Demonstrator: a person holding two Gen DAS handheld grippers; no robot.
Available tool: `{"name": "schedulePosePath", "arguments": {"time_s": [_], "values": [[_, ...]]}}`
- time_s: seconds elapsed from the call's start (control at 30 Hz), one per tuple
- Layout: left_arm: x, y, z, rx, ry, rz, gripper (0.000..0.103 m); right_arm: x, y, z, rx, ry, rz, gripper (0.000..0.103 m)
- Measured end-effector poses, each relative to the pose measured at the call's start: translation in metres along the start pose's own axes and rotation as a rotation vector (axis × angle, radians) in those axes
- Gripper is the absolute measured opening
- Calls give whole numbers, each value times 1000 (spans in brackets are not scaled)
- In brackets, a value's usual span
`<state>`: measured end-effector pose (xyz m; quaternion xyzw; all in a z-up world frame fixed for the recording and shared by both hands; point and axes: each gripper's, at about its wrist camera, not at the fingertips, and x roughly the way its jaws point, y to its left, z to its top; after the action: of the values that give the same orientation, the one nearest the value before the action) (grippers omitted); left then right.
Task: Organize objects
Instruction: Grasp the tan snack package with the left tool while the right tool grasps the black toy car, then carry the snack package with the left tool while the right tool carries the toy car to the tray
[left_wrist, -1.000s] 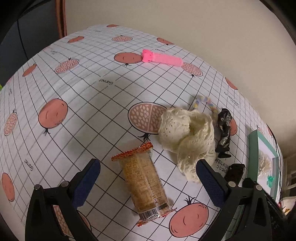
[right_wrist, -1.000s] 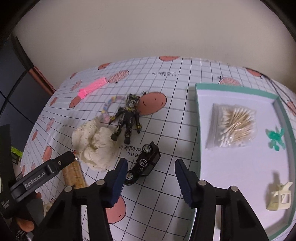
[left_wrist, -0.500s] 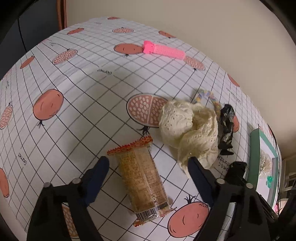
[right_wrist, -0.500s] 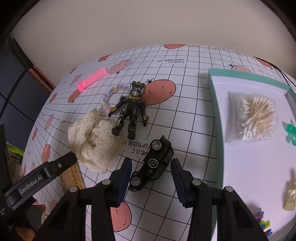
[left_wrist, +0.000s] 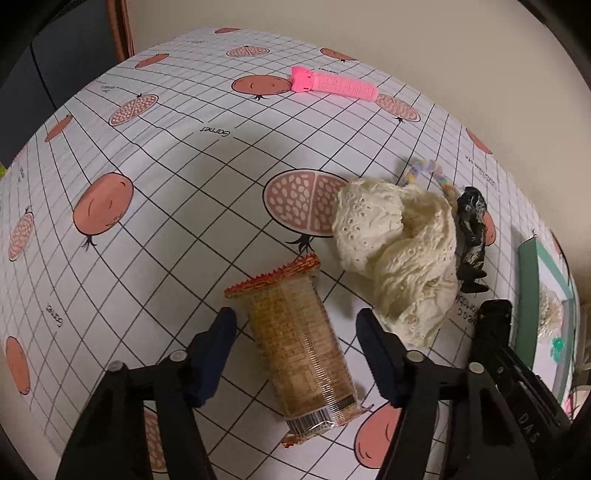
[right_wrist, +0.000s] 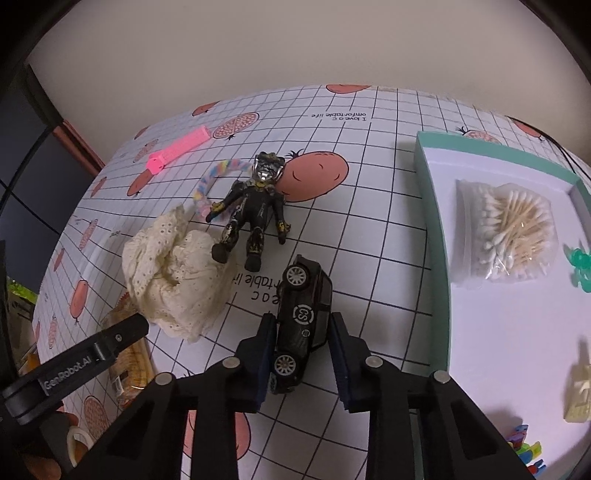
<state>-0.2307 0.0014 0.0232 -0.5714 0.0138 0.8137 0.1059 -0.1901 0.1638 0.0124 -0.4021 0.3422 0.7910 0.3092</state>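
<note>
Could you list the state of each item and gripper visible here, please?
Toy car: on its side, between the right gripper fingers.
Snack pack: lying flat, sealed, between the open left gripper fingers.
Action figure: lying face up.
Cloth: crumpled.
Cotton swabs: bagged, in tray.

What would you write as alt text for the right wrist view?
The right gripper straddles a black toy car lying on its side on a grid-patterned tablecloth, fingers not yet clamped. Behind lie a dark action figure and cream lace cloth; a teal tray sits right.
</note>
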Motion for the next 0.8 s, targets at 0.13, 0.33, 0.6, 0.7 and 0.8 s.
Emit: {"name": "schedulePosePath", "arguments": {"time_s": [0.13, 0.33, 0.6, 0.7, 0.8], "values": [[-2, -2, 0, 24, -5, 34, 46, -2, -2, -1, 3, 0, 2, 30], [-3, -3, -1, 33, -10, 39, 42, -4, -5, -3, 6, 0, 16, 30], [-3, 2, 2, 22, 0, -6, 39, -4, -3, -4, 7, 7, 6, 30], [-9, 0, 1, 15, 2, -36, 39, -7, -4, -3, 3, 8, 4, 30], [-17, -3, 3, 24, -19, -41, 39, -18, -6, 0, 8, -8, 7, 30]]}}
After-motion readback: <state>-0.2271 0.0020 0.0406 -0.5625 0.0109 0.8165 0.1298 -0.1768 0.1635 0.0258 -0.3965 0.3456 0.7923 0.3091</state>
